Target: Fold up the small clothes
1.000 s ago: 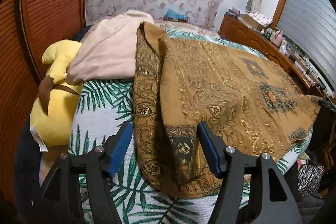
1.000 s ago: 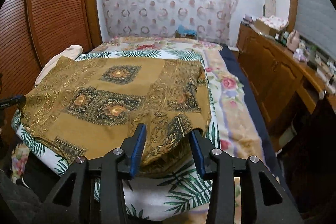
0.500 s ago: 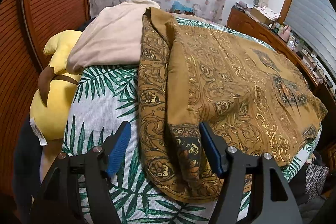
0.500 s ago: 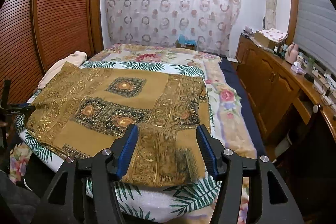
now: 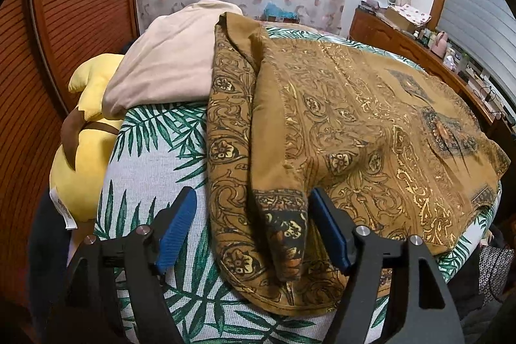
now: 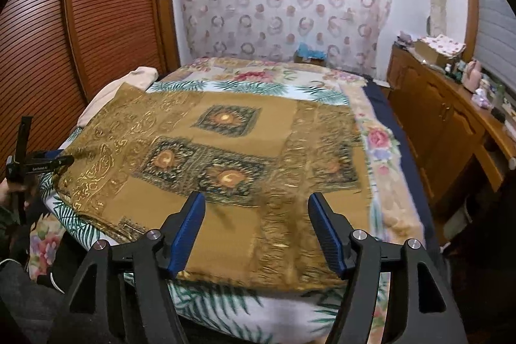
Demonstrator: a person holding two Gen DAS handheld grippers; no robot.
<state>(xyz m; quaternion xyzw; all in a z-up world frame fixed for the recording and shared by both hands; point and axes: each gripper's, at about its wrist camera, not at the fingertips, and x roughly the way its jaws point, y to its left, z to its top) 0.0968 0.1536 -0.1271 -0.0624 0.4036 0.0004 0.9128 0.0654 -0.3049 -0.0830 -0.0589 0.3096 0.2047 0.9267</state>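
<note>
A brown patterned garment point(image 5: 371, 124) lies spread on the leaf-print bedcover point(image 5: 151, 157), one side folded inward along its left edge. My left gripper point(image 5: 253, 228) straddles that folded strip near the hem; its jaws are opening and the blue pads point(image 5: 175, 228) stand clear of the cloth. In the right wrist view the same garment point(image 6: 225, 147) lies flat. My right gripper point(image 6: 258, 231) hovers over its near hem, jaws opening, with cloth under the gap but nothing pressed. The left gripper point(image 6: 38, 165) shows at the garment's far left corner.
A beige folded cloth point(image 5: 171, 60) and a yellow plush toy point(image 5: 80, 150) lie left of the garment. Louvred wooden doors point(image 6: 96, 21) line the left side. A wooden cabinet point(image 6: 435, 124) with small items runs along the right. A floral blanket point(image 6: 380, 137) covers the bed's right part.
My right gripper's jaws widened and let the bunched hem go; the cloth now lies flat and the gripper has shifted over it. The left jaws widened slightly around the folded strip.
</note>
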